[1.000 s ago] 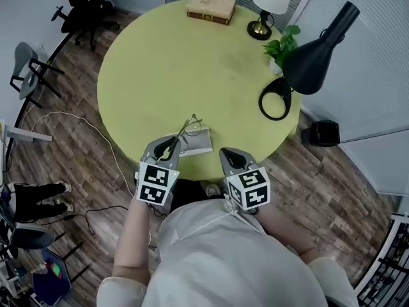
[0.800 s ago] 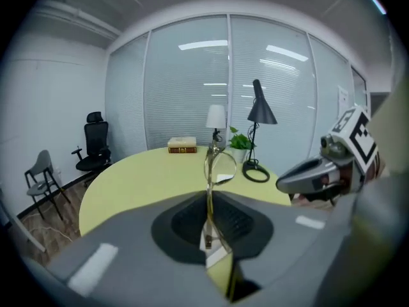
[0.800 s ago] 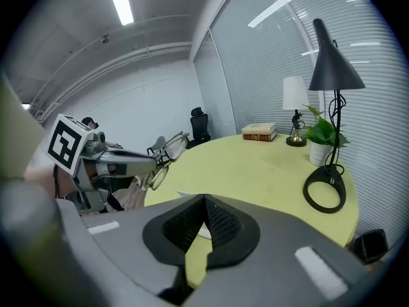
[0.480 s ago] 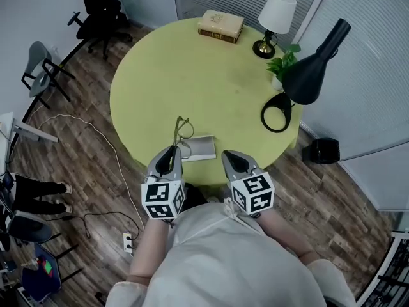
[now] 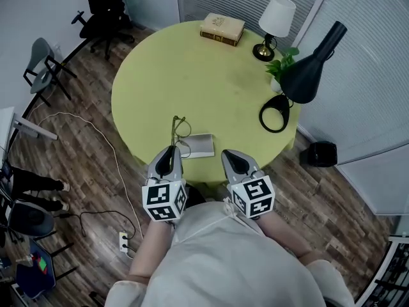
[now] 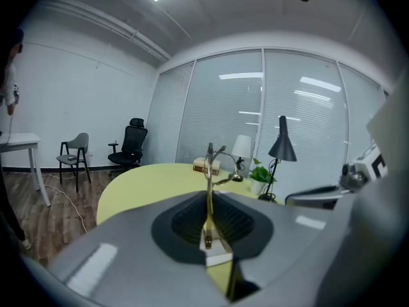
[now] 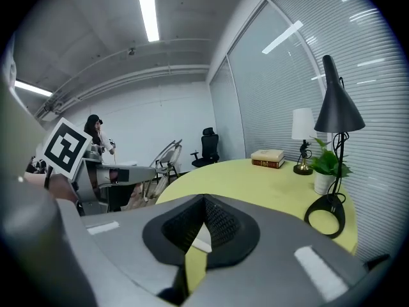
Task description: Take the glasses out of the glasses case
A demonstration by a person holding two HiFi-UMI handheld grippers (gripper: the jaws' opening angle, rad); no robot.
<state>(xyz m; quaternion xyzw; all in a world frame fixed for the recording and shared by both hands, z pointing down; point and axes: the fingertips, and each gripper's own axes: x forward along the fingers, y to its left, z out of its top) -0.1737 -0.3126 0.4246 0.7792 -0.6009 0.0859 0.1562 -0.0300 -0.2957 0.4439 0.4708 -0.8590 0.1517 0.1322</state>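
One glasses case (image 5: 200,147) lies at the 6 o'clock edge of the desk (image 5: 192,75). The one pair of glasses (image 5: 179,128) is out of it, held up at the case's 11 o'clock with the left claw (image 5: 170,151) clamped on a temple. The right claw (image 5: 228,153) hovers at the case's 4 o'clock, jaws together on nothing. One pot (image 5: 276,82) at 2 o'clock holds a plant (image 5: 285,57). One book (image 5: 222,28) sits at 12 o'clock. Two lamps stand there: a white lamp (image 5: 276,16) at 1 o'clock and a black lamp (image 5: 300,75) at 3 o'clock.

Case (image 5: 199,147) on table (image 5: 192,69), glasses (image 5: 181,129) at its left
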